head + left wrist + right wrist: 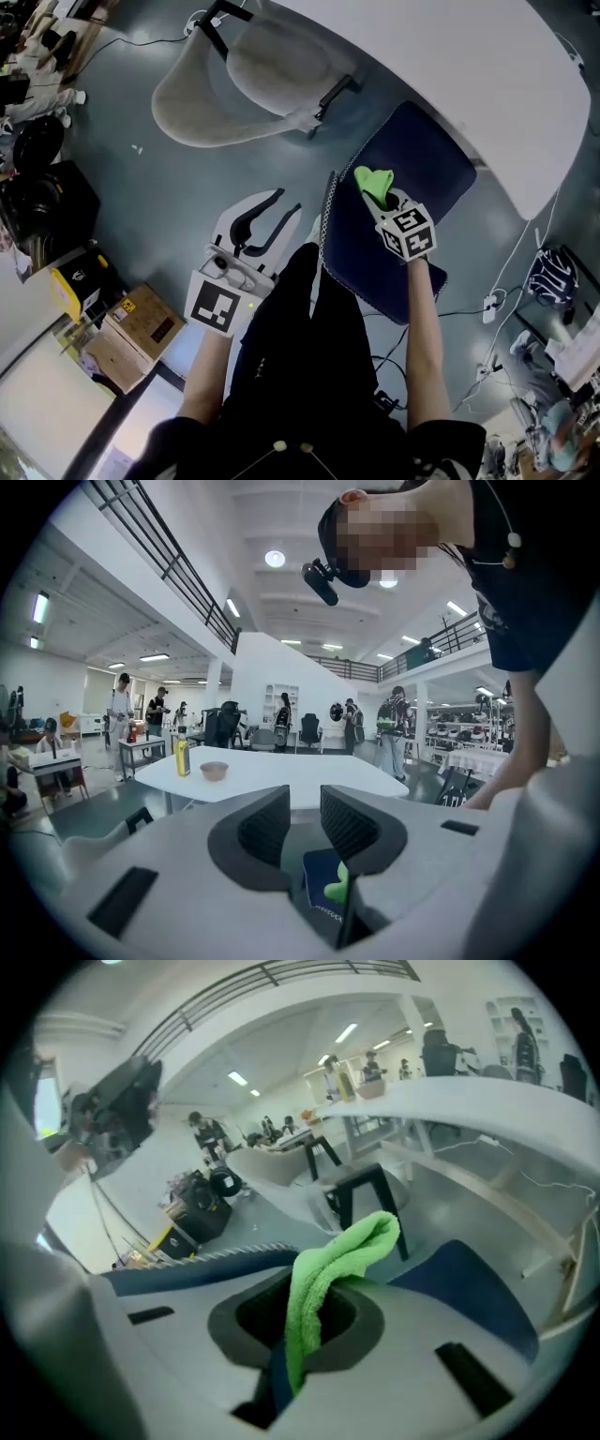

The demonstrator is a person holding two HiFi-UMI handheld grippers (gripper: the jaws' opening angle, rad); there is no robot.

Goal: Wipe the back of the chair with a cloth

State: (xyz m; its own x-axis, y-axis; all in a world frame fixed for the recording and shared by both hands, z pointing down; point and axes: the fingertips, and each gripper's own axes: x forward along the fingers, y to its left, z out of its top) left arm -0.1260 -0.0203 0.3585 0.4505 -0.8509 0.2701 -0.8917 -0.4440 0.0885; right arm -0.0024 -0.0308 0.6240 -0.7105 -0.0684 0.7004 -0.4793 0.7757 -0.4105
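A navy blue chair stands in front of me; its seat lies under the white table's edge and its back shows edge-on with white stitching. My right gripper is shut on a bright green cloth, held over the chair just right of the back's top edge. In the right gripper view the cloth sticks up from between the jaws, with the chair back's edge at left and the seat at right. My left gripper hangs open and empty left of the back, apart from it.
A white table runs across the top right. A light grey chair stands beyond. Cardboard boxes, a yellow case and black bags sit at left. Cables and a power strip lie at right.
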